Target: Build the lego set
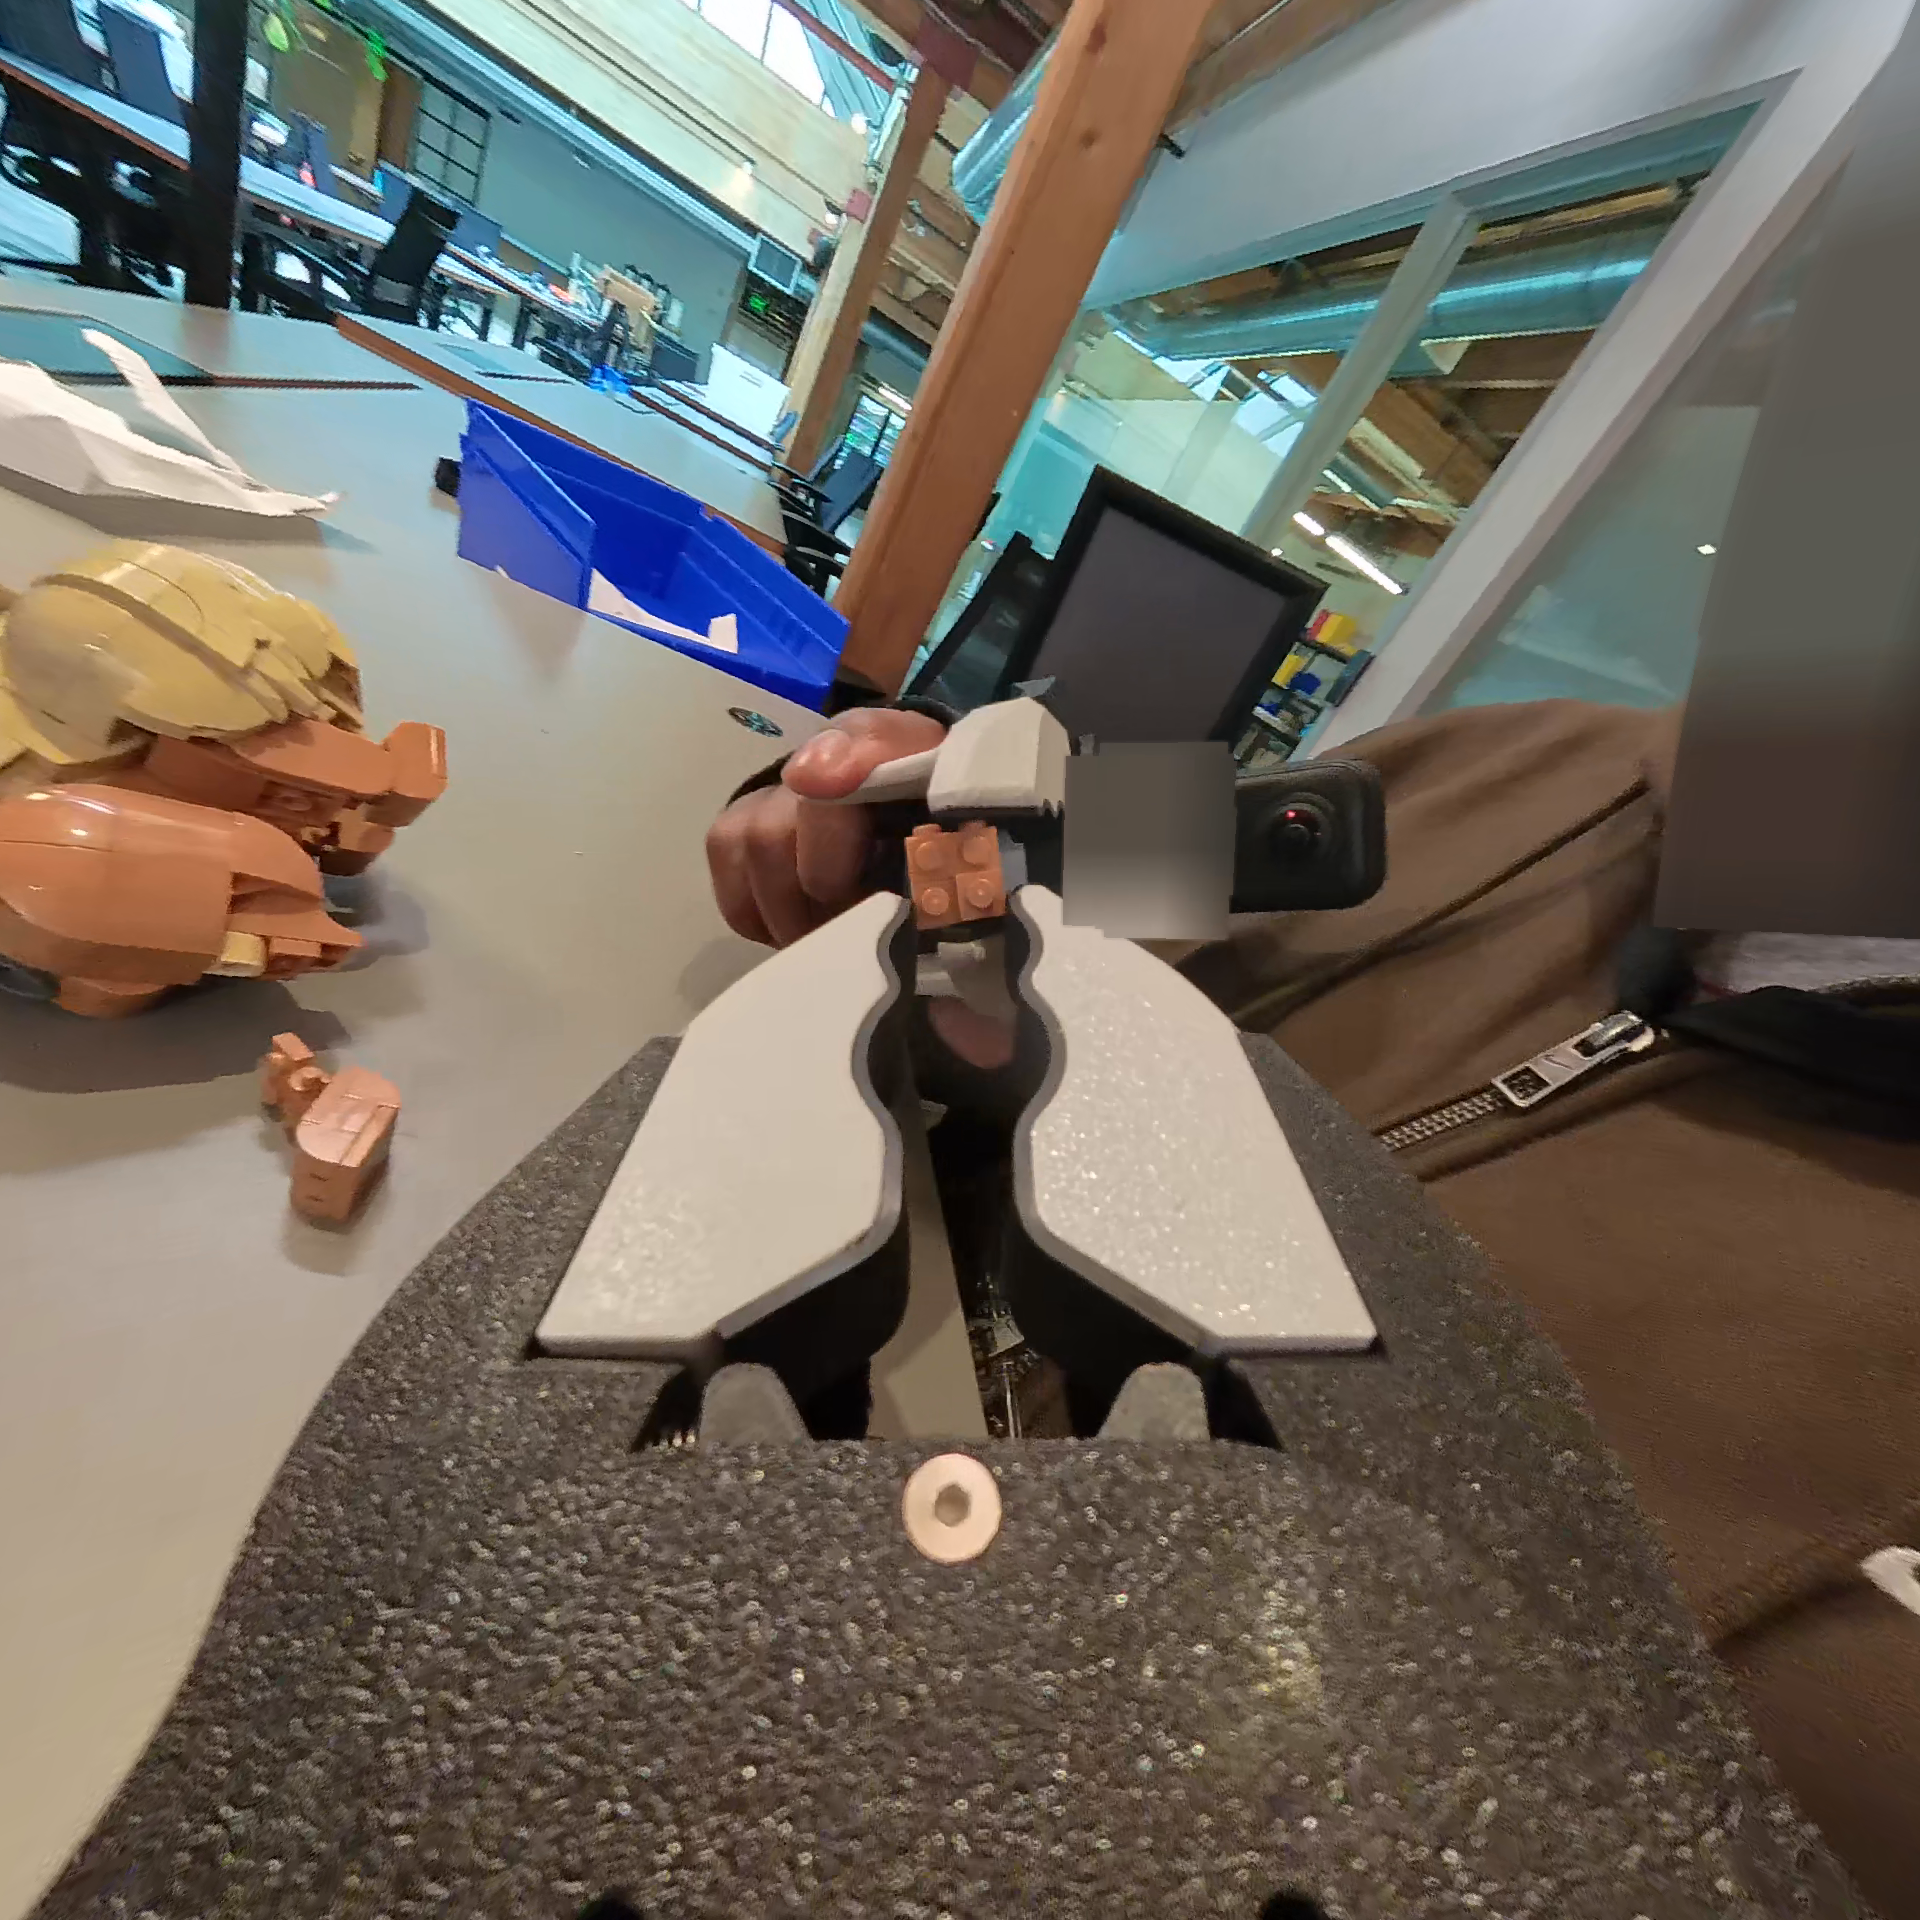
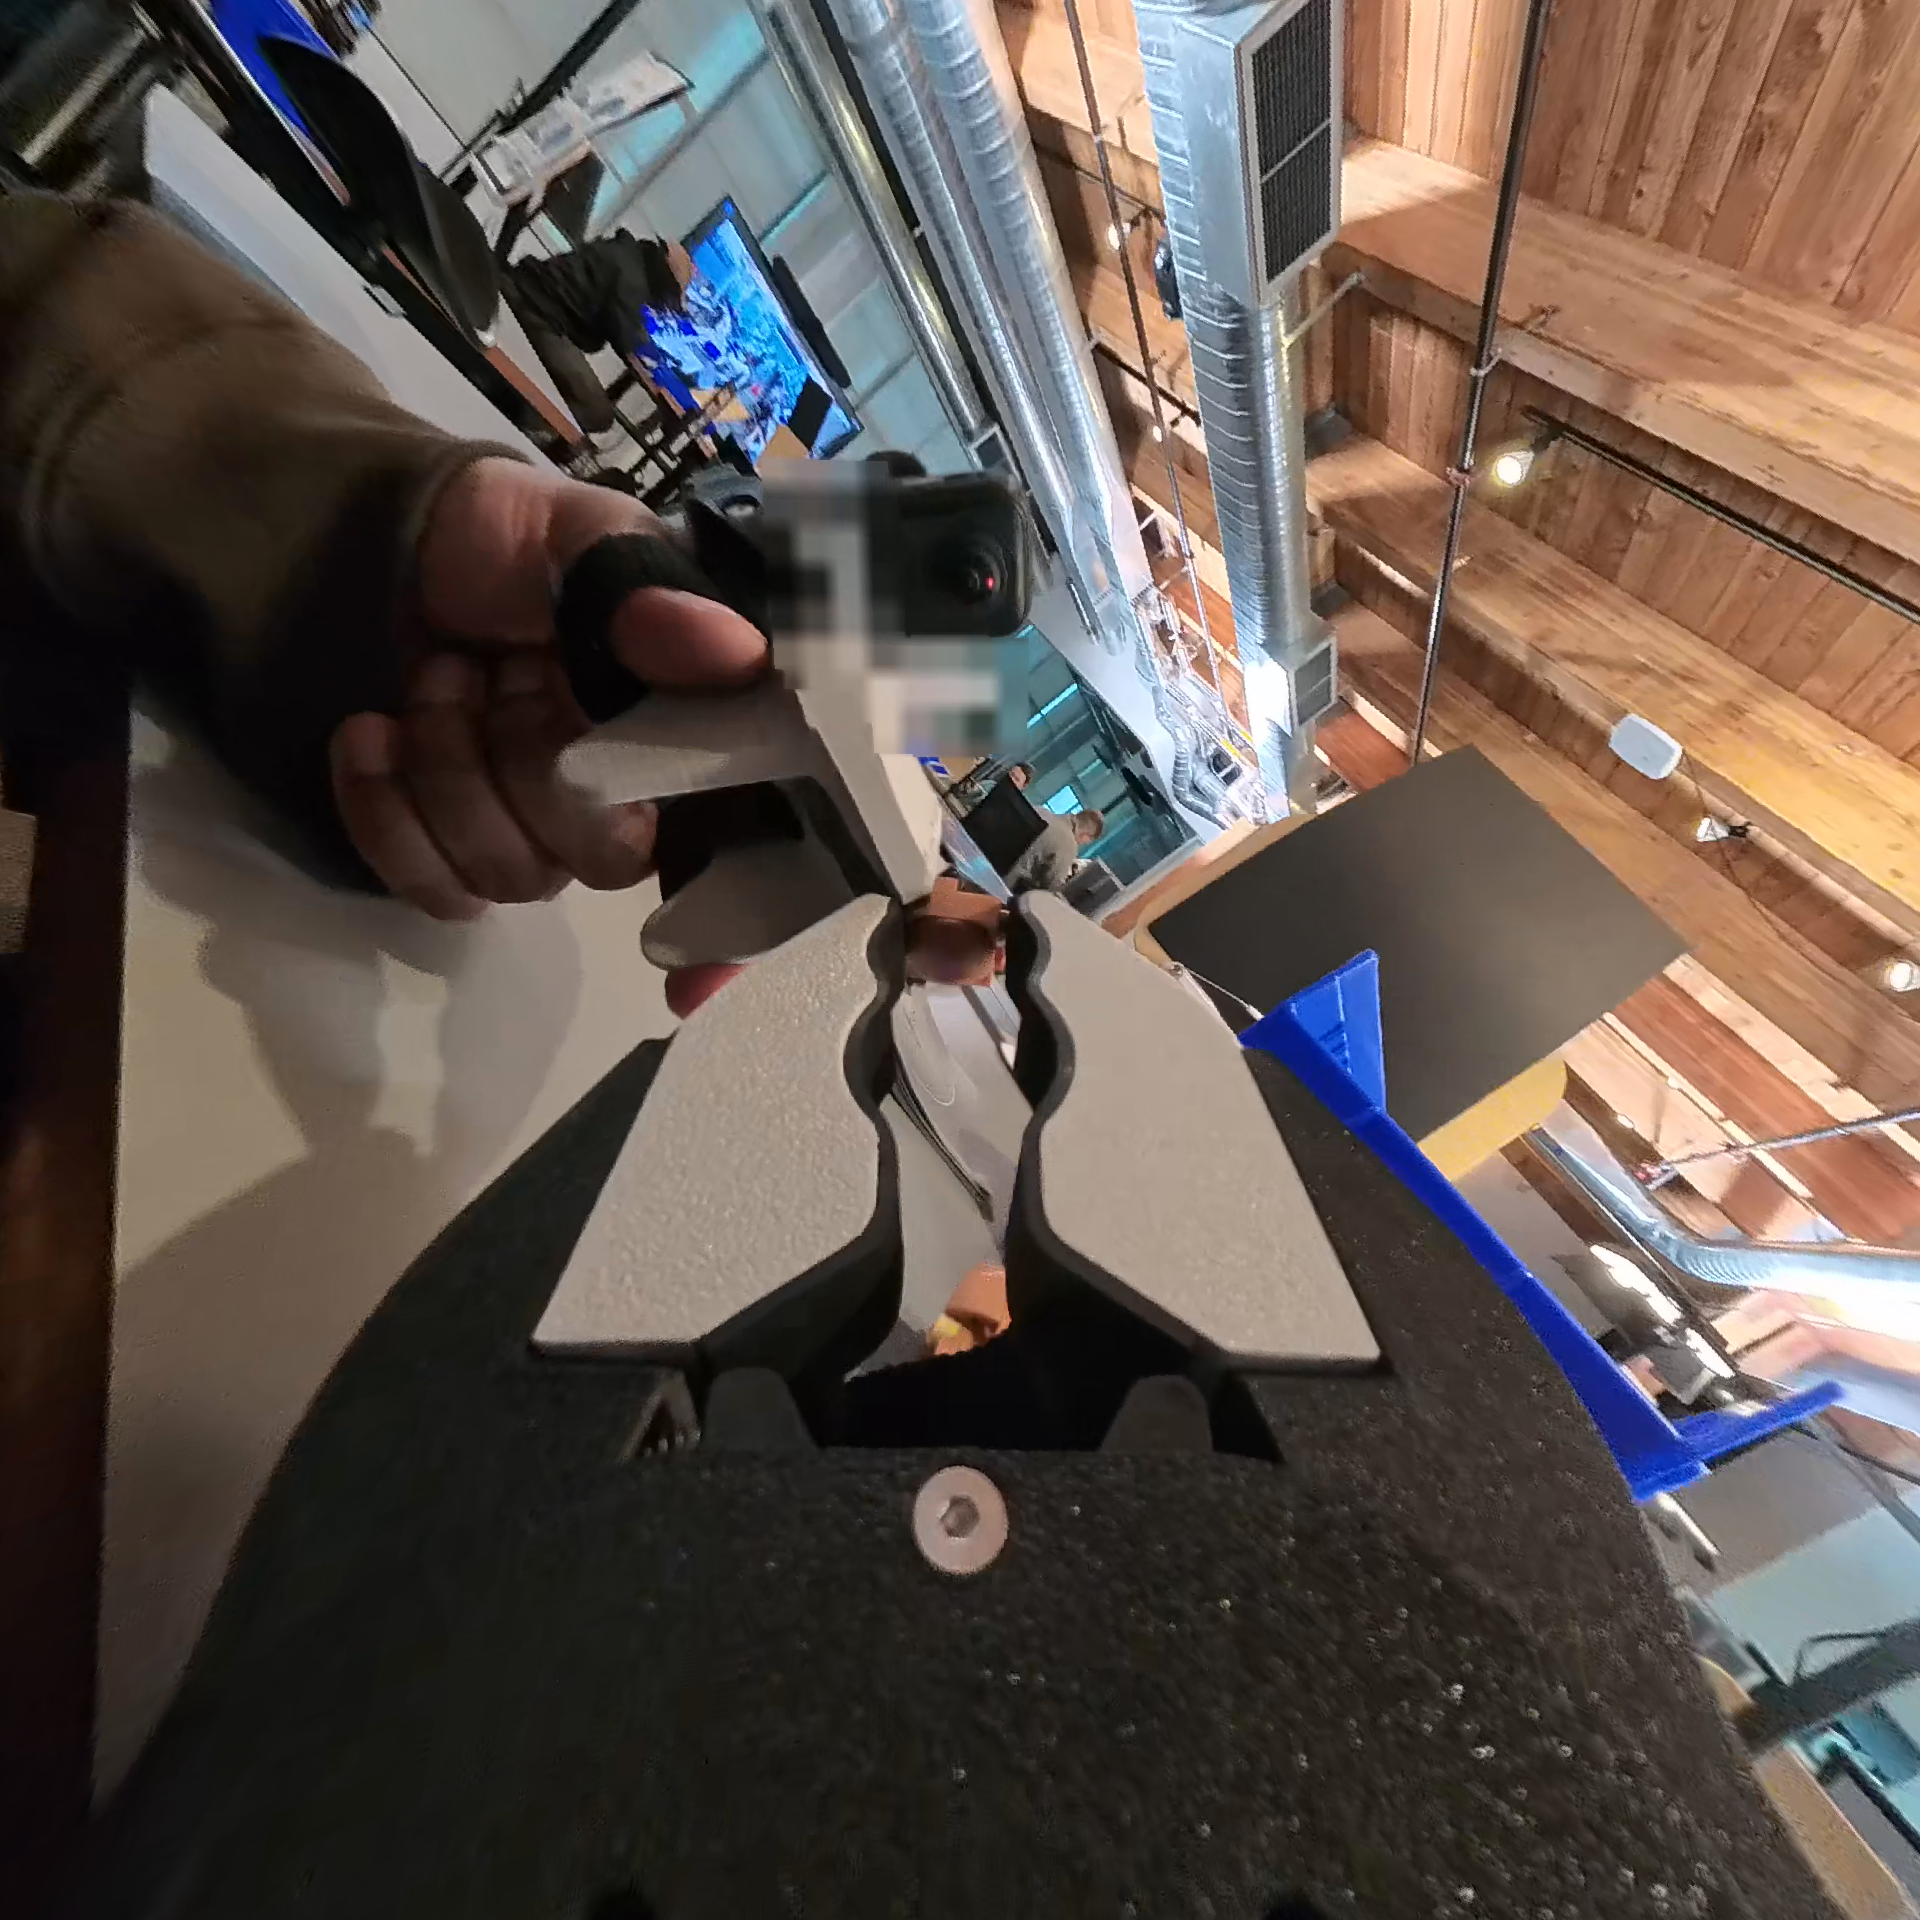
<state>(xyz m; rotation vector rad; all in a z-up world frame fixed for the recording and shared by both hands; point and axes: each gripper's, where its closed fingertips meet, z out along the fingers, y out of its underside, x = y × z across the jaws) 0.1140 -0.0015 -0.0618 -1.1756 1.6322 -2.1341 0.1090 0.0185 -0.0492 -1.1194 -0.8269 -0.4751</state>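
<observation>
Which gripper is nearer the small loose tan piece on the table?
Left. The left gripper is raised right of the small loose piece; the right gripper lies beyond it.

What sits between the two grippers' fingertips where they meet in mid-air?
A small tan lego piece, studs facing the camera in the left wrist view, sits between the left gripper and the right gripper. Which gripper actually clamps it is unclear.

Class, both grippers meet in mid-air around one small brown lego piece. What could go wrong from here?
1. The small brown piece sits only at the fingertips of the left gripper; it may slip and drop.
2. The right gripper crowds the same piece, so the fingertips could collide and knock it loose.
</observation>
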